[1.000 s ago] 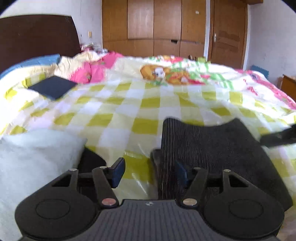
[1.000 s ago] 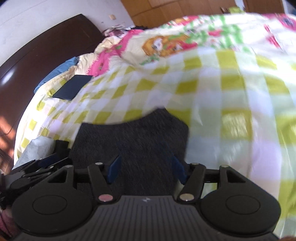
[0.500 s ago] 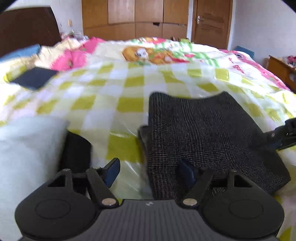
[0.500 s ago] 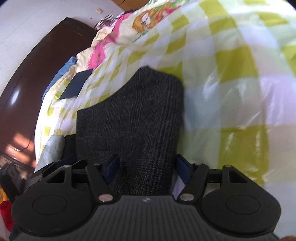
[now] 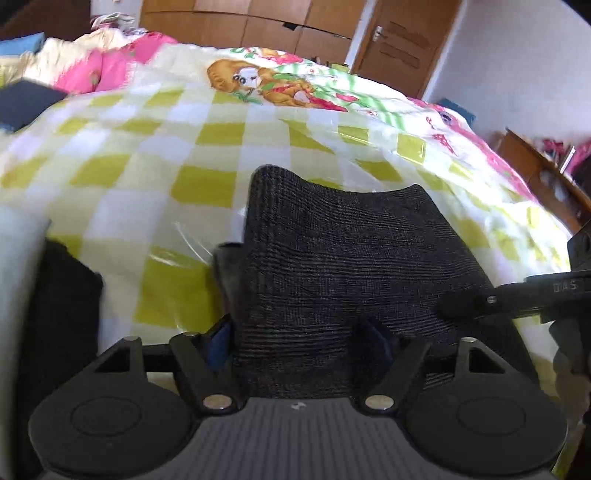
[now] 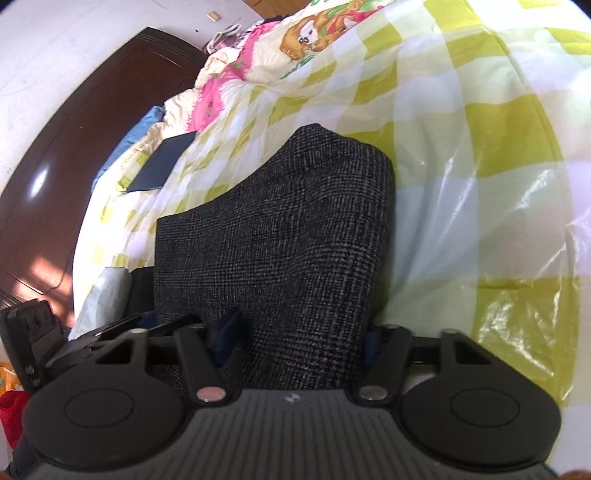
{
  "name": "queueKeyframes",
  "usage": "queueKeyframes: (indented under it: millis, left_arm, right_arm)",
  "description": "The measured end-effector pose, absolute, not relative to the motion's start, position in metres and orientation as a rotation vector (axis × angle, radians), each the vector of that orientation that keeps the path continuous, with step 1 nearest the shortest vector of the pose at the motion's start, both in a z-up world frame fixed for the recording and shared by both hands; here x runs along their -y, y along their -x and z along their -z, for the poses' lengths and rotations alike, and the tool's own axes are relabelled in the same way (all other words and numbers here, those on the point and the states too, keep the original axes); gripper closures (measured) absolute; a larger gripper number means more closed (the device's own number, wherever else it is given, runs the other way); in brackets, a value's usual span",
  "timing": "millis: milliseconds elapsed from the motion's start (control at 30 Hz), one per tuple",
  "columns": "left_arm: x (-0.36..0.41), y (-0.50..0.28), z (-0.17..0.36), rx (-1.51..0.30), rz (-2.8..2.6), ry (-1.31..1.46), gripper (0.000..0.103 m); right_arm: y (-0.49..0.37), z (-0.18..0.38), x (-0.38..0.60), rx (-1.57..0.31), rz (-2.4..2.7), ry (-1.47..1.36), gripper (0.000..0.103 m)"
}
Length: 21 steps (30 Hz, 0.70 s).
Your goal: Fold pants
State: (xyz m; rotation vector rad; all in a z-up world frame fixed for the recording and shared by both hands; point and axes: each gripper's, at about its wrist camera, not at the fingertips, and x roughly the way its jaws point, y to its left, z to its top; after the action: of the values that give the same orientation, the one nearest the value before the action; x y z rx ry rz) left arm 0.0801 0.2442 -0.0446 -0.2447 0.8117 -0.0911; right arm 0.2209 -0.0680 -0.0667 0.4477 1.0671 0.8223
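Folded dark checked pants (image 5: 347,258) lie on a bed under a yellow-and-white checked quilt (image 5: 155,155), which carries a shiny clear plastic cover (image 6: 517,229). We hold a two-finger gripper in each hand at the near edge of the garment.

Our left gripper (image 5: 301,341) has its jaws spread, with the near left part of the pants lying between the blue-padded fingers (image 5: 218,341); the pads stand apart and do not press the cloth. Our right gripper (image 6: 297,338) is likewise parted wide, its fingers (image 6: 226,332) straddling the near right part of the fabric, which rises between them without being pinched. In the left wrist view the right gripper also shows as a black bar coming in from the right edge, its tip over the pants' right side.

A second dark layer (image 5: 227,266) peeks out from beneath the left edge of the pants. To the left of them sit a white cushion (image 5: 18,280) and, just beside it, a black cloth (image 5: 62,317). Farther up the bed a dark blue flat thing (image 6: 162,162) rests on the quilt near a pink and cream blanket (image 5: 107,62) and a blue pillow (image 6: 125,144). A cartoon bear print (image 5: 243,79) marks the quilt's far end. Behind stand a dark wooden headboard (image 6: 74,140), wooden wardrobes (image 5: 236,26) and a door (image 5: 402,40).
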Motion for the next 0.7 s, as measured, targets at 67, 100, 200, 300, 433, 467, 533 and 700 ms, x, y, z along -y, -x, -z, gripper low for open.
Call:
queueKeyframes:
  millis: [67, 100, 200, 300, 433, 467, 533, 700]
  left_arm:
    - [-0.236, -0.075, 0.041, -0.806, 0.070, 0.228, 0.023]
    - [-0.232, -0.072, 0.038, -0.805, 0.063, 0.231, 0.024]
    - [-0.210, -0.067, 0.032, -0.799, 0.089, 0.194, 0.026]
    - [-0.185, -0.066, 0.030, -0.799, 0.127, 0.179, 0.027]
    - [-0.150, -0.071, 0.027, -0.786, 0.180, 0.170, 0.028]
    - [-0.140, -0.074, 0.026, -0.784, 0.190, 0.162, 0.028]
    - [-0.124, -0.082, 0.024, -0.784, 0.209, 0.156, 0.028]
    - [-0.085, -0.099, 0.025, -0.787, 0.258, 0.110, 0.028]
  right_arm:
    - [-0.223, 0.066, 0.077, -1.080, -0.842, -0.465, 0.058]
    - [-0.223, 0.066, 0.082, -1.088, -0.845, -0.472, 0.059]
    - [-0.217, 0.061, 0.099, -1.083, -0.819, -0.449, 0.060]
    - [-0.212, 0.058, 0.124, -1.078, -0.774, -0.459, 0.060]
    - [-0.205, 0.052, 0.155, -1.052, -0.701, -0.461, 0.060]
    - [-0.204, 0.052, 0.163, -1.046, -0.682, -0.462, 0.060]
    - [-0.202, 0.051, 0.178, -1.034, -0.645, -0.466, 0.060]
    - [-0.206, 0.051, 0.211, -1.010, -0.568, -0.468, 0.060]
